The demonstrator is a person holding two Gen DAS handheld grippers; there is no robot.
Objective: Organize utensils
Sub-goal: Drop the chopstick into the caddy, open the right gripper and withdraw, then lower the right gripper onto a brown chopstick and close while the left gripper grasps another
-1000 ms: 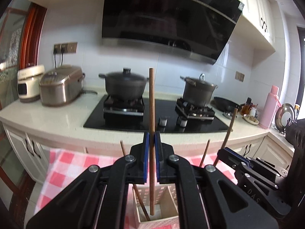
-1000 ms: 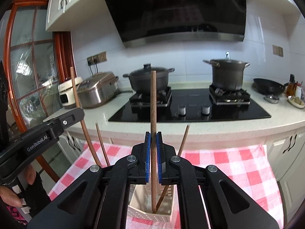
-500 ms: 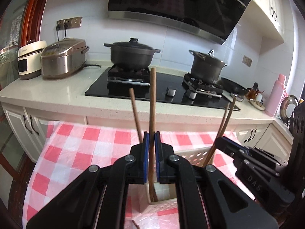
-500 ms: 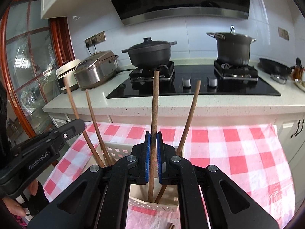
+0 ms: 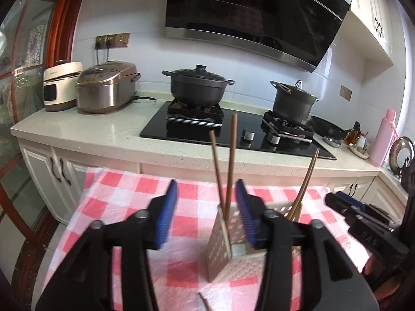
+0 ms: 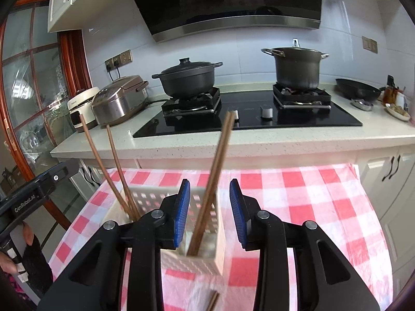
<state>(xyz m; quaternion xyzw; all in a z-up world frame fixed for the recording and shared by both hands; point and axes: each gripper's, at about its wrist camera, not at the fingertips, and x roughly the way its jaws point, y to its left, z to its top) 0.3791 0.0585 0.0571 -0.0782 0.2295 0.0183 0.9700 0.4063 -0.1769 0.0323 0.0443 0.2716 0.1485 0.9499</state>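
A red-checked tablecloth point(image 6: 298, 189) lies before the stove counter point(image 6: 259, 140), bearing a white perforated basket point(image 6: 205, 259) with upright chopsticks point(image 6: 215, 171). Left gripper point(image 5: 206, 212) and right gripper point(image 6: 208, 212) tilt downward, jaws just opened, gripping nothing.

My left gripper point(image 5: 206, 213) arms blur and hide the basket's point(image 5: 223, 256) right side; a chopstick point(image 6: 213, 302) is cut off by the bottom edge.
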